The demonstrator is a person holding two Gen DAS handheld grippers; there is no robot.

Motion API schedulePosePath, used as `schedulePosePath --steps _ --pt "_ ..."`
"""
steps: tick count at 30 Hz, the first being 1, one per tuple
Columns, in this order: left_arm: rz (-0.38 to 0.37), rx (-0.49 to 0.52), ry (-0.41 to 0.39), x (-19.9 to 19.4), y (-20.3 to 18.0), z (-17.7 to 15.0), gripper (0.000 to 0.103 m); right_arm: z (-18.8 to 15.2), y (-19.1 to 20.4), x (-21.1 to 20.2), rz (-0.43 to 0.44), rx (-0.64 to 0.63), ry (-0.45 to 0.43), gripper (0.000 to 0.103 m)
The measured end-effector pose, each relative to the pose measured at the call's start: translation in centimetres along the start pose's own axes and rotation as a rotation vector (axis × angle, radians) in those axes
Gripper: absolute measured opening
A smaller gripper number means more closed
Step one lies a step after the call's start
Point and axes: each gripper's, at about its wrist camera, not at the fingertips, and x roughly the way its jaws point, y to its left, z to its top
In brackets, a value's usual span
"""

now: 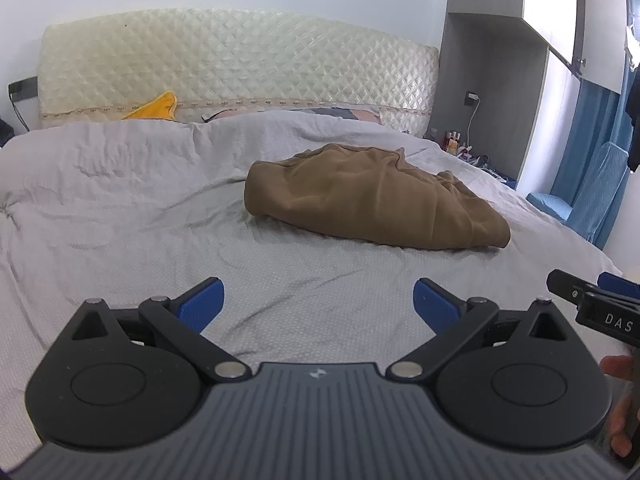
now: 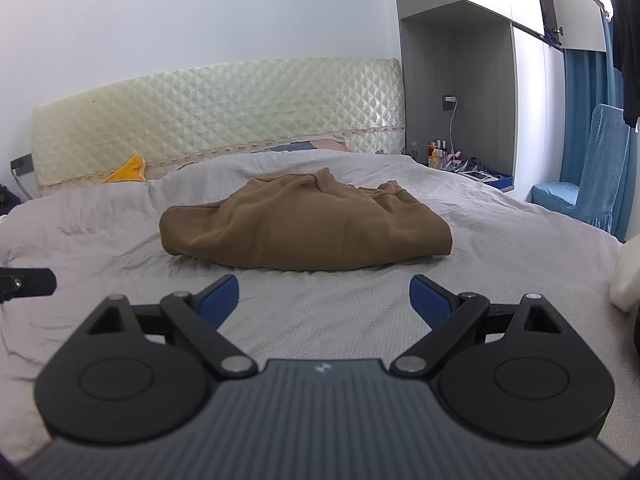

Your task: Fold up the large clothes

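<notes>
A brown garment (image 1: 372,196) lies in a folded bundle on the grey bedspread (image 1: 140,208), toward the bed's middle. In the right wrist view the same brown garment (image 2: 304,224) sits straight ahead on the bedspread (image 2: 100,220). My left gripper (image 1: 318,300) hovers open over bare bedspread, short of the garment and to its left. My right gripper (image 2: 324,296) is open too, just in front of the garment's near edge, holding nothing. The right gripper's body shows at the right edge of the left wrist view, with a hand behind it.
A quilted cream headboard (image 1: 240,64) backs the bed, with an orange cloth (image 1: 154,108) and pillows at its foot. A grey shelf unit (image 2: 456,92) with small bottles (image 2: 438,154) stands right of the bed, beside a blue covered chair (image 2: 588,184) and blue curtain.
</notes>
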Motion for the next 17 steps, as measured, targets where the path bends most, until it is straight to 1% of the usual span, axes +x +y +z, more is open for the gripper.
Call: schedulePosePath --steps 4,17 --pt "-0.014 -0.015 0.007 0.09 0.18 -0.02 0.102 0.03 0.11 -0.06 -0.001 0.000 0.000 0.094" --pt "-0.002 -0.033 -0.001 -0.21 0.51 -0.08 0.102 0.02 0.12 -0.10 -0.001 -0.001 0.000 0.094"
